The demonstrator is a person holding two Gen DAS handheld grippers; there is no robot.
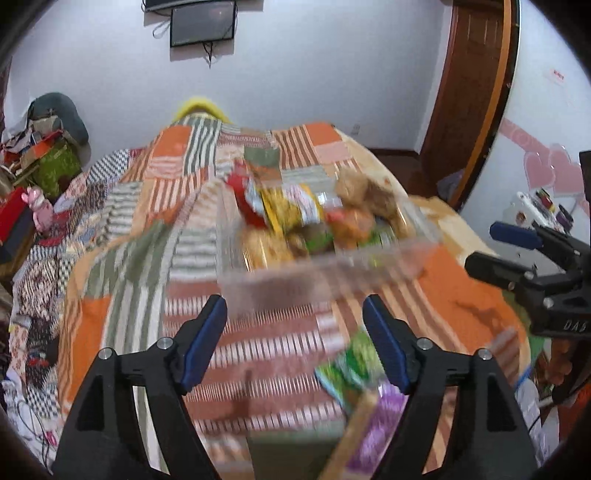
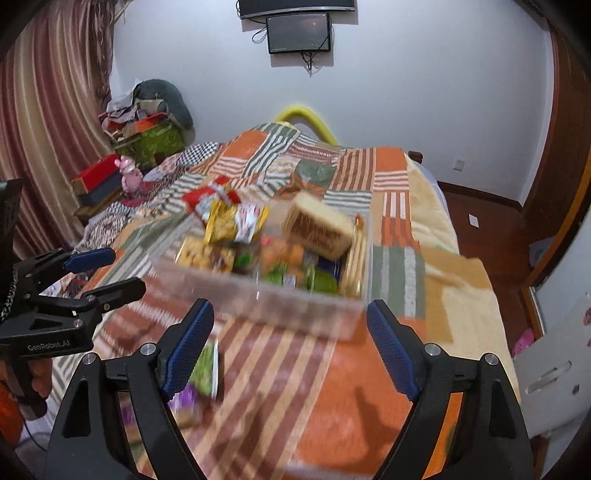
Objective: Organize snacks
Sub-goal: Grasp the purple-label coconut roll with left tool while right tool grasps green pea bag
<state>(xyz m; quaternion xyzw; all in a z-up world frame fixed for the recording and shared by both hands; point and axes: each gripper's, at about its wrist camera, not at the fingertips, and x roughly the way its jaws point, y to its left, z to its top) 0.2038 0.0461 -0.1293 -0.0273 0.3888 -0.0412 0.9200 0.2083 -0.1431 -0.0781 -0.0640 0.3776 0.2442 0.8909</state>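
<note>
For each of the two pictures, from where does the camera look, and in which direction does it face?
Left wrist view: sits on the left gripper, looks forward and down over the patchwork quilt at the clear snack box; its own open jaws show, and the right gripper at the right edge.
Right wrist view: sits on the right gripper, faces the same box from the other side; its own open jaws show, and the left gripper at the left edge.
Shared: box, quilt, the green packet on the quilt, the wall screen.
</note>
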